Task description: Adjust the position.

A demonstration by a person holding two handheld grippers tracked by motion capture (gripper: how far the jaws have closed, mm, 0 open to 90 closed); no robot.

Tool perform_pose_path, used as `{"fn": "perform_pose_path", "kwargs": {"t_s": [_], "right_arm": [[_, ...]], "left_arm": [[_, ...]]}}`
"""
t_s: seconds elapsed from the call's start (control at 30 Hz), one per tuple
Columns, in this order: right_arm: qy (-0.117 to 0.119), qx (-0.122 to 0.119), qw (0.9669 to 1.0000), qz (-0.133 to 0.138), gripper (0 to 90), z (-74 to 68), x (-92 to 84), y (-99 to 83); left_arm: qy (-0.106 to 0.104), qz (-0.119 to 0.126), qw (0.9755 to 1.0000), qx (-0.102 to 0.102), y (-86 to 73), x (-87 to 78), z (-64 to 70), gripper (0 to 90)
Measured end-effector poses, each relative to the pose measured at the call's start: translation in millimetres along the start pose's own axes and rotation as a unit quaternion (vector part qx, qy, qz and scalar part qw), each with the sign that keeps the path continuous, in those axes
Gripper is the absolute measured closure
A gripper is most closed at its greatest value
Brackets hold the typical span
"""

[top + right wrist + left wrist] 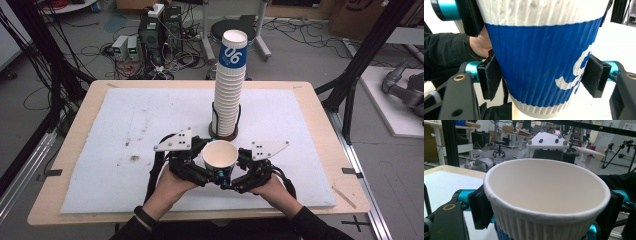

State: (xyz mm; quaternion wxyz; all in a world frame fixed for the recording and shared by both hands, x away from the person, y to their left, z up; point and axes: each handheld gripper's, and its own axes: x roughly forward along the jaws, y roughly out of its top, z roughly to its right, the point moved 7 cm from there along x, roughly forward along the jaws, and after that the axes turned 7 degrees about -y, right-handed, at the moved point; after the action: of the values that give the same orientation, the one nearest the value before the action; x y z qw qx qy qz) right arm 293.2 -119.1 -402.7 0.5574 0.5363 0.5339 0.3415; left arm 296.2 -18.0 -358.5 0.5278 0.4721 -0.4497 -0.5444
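A single paper cup [220,154], white inside with a ribbed blue band, is held upright just above the white mat near the front edge. My left gripper [208,171] comes at it from the left. In the left gripper view its pads [480,207] sit against the cup [546,187] just under the rim. My right gripper [231,179] comes from the right. In the right gripper view its pads [490,78] clamp the blue band of the cup [536,50] lower down. Behind the cup rises a tall stack of cups [230,85] on a brown base [223,135].
A white mat [150,115] covers most of the wooden table [320,115]. Black frame posts [365,50] stand at both sides. Computers and cables [150,40] lie on the floor beyond the far edge. Open mat stretches left and right of the stack.
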Motion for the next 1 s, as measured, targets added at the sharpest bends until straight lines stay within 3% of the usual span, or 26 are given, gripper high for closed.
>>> {"fn": "perform_pose_path", "kwargs": {"t_s": [0.4, 0.7, 1.0], "right_arm": [[-0.006, -0.008, 0.9999, 0.002, 20.6, 5.2, -6.6, 1.9], [-0.022, -0.017, 0.9996, 0.003, 20.1, 14.6, -27.2, 4.6], [-0.066, -0.014, 0.9975, 0.021, 20.2, 36.9, -53.2, 10.2]], "left_arm": [[0.003, -0.005, 1.0, 0.003, 0.5, -5.9, -3.0, 20.6], [0.011, 0.001, 0.9999, 0.011, 3.3, -15.8, -6.2, 21.1], [0.037, -0.003, 0.9991, 0.021, 3.2, -32.4, -15.2, 21.2]]}}
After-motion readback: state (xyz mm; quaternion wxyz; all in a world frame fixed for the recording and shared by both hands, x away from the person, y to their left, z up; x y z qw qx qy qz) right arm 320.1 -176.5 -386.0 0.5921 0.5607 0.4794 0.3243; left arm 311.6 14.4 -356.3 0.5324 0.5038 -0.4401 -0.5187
